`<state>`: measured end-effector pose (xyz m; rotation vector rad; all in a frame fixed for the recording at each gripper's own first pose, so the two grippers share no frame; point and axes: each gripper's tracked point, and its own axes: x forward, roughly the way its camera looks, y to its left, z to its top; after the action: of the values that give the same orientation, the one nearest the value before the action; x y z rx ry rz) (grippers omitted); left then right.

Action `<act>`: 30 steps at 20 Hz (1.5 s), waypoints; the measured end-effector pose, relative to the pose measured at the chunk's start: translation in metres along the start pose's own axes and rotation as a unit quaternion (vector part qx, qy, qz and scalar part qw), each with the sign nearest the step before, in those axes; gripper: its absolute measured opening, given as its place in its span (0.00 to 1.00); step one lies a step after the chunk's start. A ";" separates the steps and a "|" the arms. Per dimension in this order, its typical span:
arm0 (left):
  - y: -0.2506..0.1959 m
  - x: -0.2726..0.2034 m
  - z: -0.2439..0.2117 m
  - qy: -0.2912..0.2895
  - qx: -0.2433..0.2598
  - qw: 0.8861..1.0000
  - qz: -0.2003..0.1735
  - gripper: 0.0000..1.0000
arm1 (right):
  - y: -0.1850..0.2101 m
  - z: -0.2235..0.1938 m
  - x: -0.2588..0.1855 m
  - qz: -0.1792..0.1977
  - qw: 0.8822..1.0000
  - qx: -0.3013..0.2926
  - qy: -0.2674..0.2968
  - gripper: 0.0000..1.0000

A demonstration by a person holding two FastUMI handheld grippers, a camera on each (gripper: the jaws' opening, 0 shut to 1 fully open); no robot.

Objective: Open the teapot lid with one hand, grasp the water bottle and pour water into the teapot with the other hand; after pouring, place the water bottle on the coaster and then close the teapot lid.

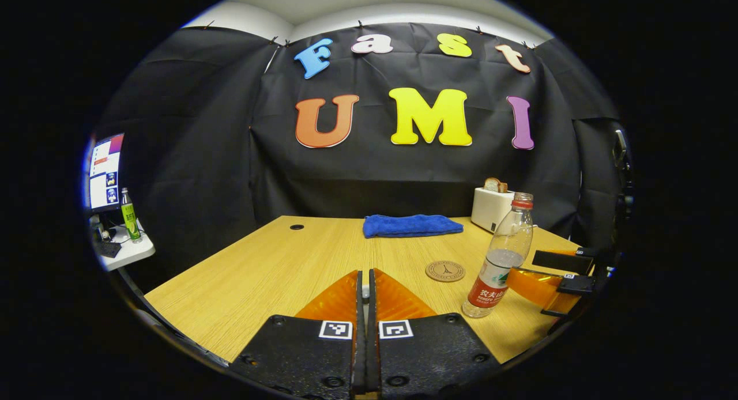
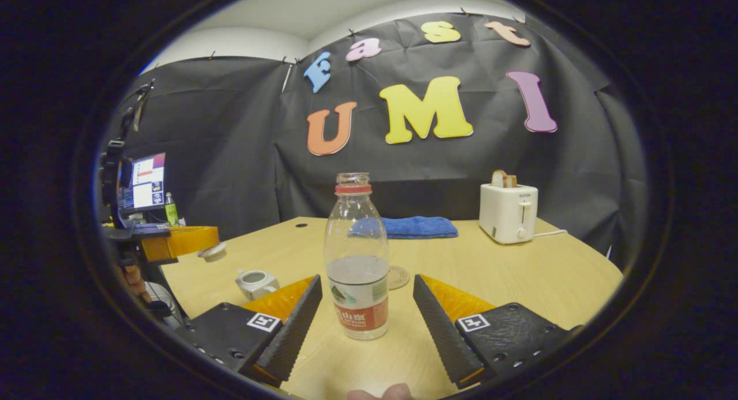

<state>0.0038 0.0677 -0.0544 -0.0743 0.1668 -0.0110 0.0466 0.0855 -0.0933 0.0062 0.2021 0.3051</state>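
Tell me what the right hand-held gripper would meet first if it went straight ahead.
Most likely the water bottle: it stands upright on the table, centred between the open fingers of the right hand-held gripper, and neither finger appears to touch it.

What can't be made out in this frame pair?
- Teapot contents: right gripper view, too small to tell any water level.
- Lid: in the left gripper view, almost wholly hidden between the left tool's shut fingers.
- Coaster: right gripper view, partly hidden behind the bottle.
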 end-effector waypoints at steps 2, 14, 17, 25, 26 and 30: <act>0.004 -0.003 0.002 -0.002 -0.005 1.000 0.004 0.03 | 0.005 0.001 0.011 0.004 1.000 0.003 0.003 0.95; 0.027 -0.004 0.004 0.000 0.011 1.000 0.014 0.03 | 0.029 0.023 0.028 0.019 0.993 -0.114 0.000 0.73; 0.031 -0.006 0.009 -0.003 0.010 1.000 0.014 0.03 | 0.026 0.034 0.035 -0.001 0.977 -0.215 -0.001 0.72; 0.053 -0.011 0.019 -0.015 -0.003 1.000 0.023 0.03 | 0.023 0.024 0.062 -0.050 0.883 -0.465 0.021 0.73; 0.054 -0.011 0.019 -0.013 -0.004 1.000 0.021 0.03 | 0.025 0.019 0.065 -0.049 0.876 -0.480 0.024 0.73; 0.063 -0.013 0.018 -0.008 0.007 1.000 0.023 0.03 | 0.036 0.010 0.070 -0.052 0.821 -0.568 0.021 0.72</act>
<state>-0.0056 0.1316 -0.0396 -0.0571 0.1527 0.0352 0.1039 0.1407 -0.0958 -1.2048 0.0356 0.2792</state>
